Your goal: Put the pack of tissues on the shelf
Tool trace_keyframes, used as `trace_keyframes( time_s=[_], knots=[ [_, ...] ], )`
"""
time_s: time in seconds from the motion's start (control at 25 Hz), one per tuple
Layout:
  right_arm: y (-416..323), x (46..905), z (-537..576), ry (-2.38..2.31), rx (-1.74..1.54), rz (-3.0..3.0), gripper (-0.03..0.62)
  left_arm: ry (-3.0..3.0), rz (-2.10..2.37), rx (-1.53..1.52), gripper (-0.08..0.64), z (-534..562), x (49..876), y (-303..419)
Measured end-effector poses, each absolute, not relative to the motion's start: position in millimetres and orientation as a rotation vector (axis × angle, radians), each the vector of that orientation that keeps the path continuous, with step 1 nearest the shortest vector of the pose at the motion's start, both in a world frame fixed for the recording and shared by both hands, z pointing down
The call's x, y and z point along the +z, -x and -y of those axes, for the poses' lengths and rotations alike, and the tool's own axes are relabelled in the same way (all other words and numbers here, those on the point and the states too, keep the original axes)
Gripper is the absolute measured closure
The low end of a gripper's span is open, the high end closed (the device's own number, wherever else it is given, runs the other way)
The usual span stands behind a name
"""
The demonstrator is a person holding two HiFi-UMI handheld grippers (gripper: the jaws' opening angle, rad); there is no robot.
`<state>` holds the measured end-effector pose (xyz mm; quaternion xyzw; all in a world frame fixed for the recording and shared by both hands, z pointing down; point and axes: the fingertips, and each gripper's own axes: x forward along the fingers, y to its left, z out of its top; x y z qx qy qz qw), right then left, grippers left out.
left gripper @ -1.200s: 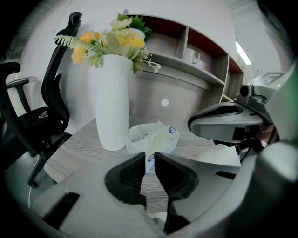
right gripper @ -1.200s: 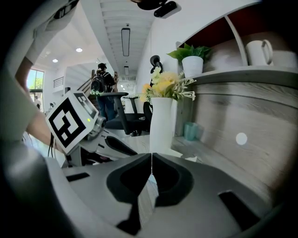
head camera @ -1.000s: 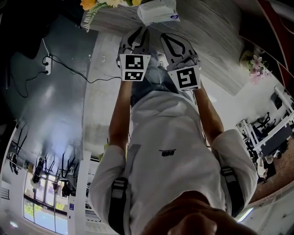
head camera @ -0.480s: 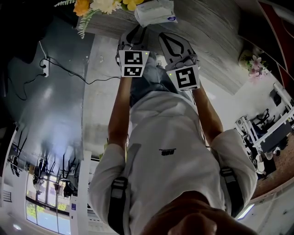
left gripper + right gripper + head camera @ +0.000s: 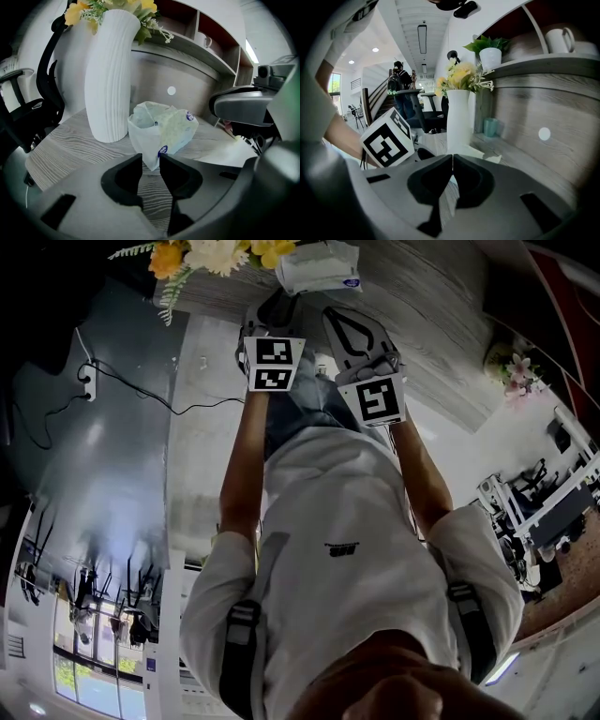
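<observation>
Jaws on our left gripper [image 5: 151, 163] sit narrowly apart, empty; we should widen them around the mid-frame pack of tissues [image 5: 161, 133].

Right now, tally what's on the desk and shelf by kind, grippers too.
pack of tissues: 1
vase of flowers: 1
potted plant: 1
mug: 1 clearly seen
teal cup: 1
paper sheet: 1
grippers: 2 (left gripper, right gripper)
Total: 8
</observation>
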<state>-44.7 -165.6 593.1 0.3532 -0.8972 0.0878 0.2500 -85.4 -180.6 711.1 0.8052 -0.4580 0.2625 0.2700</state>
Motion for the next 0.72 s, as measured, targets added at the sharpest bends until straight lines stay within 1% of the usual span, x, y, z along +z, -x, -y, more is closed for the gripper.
trace_keyframes(
  time_s=[0.12,0.36,0.72],
  knots=[
    [46,594,166,-0.961,0.239,2.438,0.566,-2.165,1.227,0.721,0.444,182,717,84],
    [47,593,167,-0.980,0.243,2.433,0.566,-2.175,1.209,0.732,0.503,182,715,84],
    [49,585,171,-1.003,0.233,2.430,0.566,-2.194,1.205,0.704,0.515,182,700,86]
  ],
)
